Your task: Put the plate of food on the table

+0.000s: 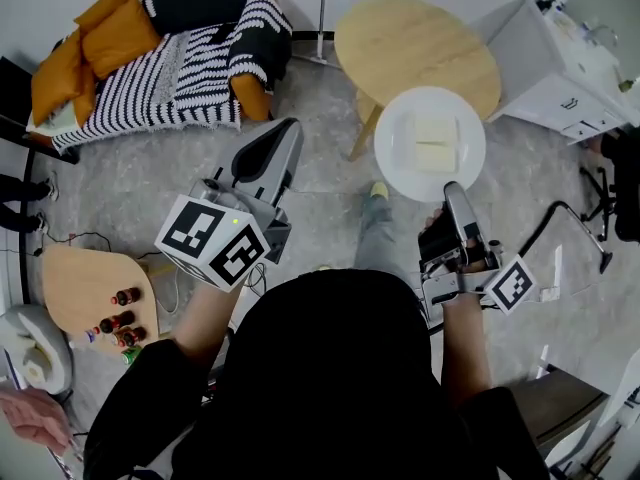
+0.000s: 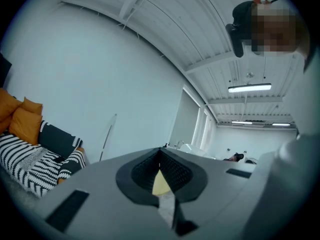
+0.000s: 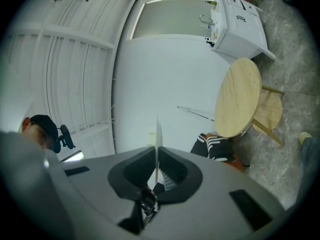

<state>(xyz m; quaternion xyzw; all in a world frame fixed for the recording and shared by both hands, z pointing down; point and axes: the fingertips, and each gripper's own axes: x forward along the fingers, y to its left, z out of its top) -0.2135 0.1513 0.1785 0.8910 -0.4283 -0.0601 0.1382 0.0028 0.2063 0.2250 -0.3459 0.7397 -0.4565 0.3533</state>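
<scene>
In the head view a round white plate (image 1: 430, 144) carries two pale squares of food (image 1: 434, 142). My right gripper (image 1: 452, 192) is shut on its near rim. The plate hangs in front of the round wooden table (image 1: 400, 38), overlapping its near edge. In the right gripper view the plate (image 3: 158, 131) shows edge-on as a thin white line between the pads of that gripper (image 3: 157, 156), with the table (image 3: 239, 98) to the right. My left gripper (image 1: 288, 133) is held out to the left of the plate, shut and empty; its jaws meet in the left gripper view (image 2: 160, 156).
A sofa with a striped blanket and orange cushions (image 1: 160, 58) stands at the far left. A white cabinet (image 1: 560, 63) is right of the table. A low wooden side table with small bottles (image 1: 85, 283) sits at the near left. A wooden stool (image 3: 267, 111) is beneath the round table.
</scene>
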